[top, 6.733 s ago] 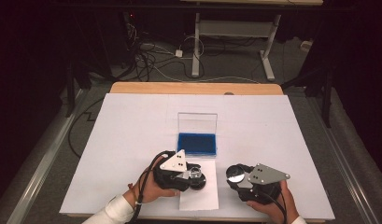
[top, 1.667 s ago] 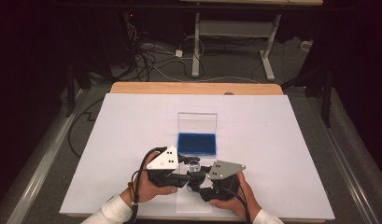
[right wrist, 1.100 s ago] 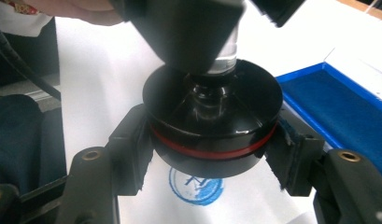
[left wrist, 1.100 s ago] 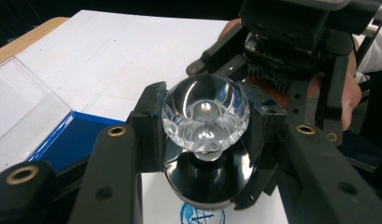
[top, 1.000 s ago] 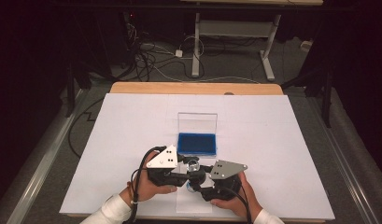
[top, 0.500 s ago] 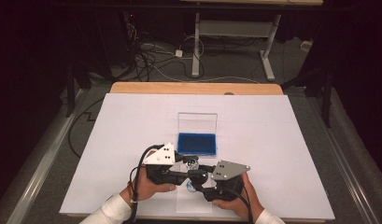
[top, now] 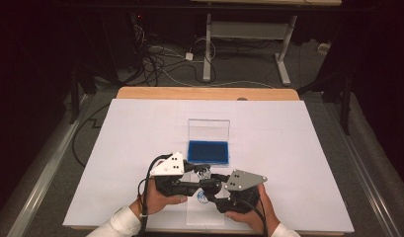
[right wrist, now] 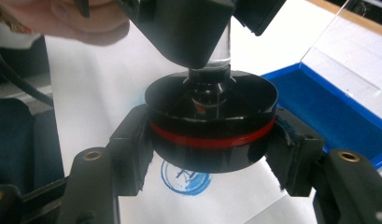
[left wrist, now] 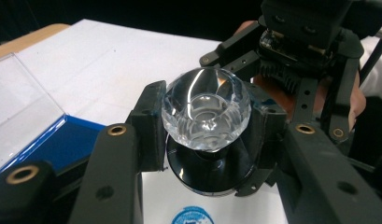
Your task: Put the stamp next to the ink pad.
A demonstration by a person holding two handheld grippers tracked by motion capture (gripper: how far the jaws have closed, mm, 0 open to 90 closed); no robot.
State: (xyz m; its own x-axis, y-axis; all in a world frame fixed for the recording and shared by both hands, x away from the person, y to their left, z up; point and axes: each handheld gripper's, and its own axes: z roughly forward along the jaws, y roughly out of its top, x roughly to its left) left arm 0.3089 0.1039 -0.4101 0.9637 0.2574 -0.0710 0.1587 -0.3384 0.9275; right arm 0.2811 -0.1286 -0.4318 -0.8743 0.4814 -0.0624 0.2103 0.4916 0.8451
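A stamp with a clear faceted knob (left wrist: 206, 109) and a round black base (right wrist: 212, 126) with a red band hangs just above a paper slip (top: 204, 215). My left gripper (left wrist: 206, 122) is shut on the knob. My right gripper (right wrist: 212, 140) is shut on the black base from the opposite side. Both meet near the table's front edge, left gripper (top: 197, 174) and right gripper (top: 212, 188). A round blue print (right wrist: 185, 176) lies on the paper under the stamp. The stamp's underside is hidden.
A blue ink pad (top: 208, 152) in a case with an upright clear lid (top: 208, 131) sits just beyond the grippers, mid-table. White paper (top: 298, 148) covers the table. Cables and a desk frame lie on the floor behind.
My right gripper has moved in from the right and taken the stamp's black base while the left kept the knob. Over the last second both shifted slightly right.
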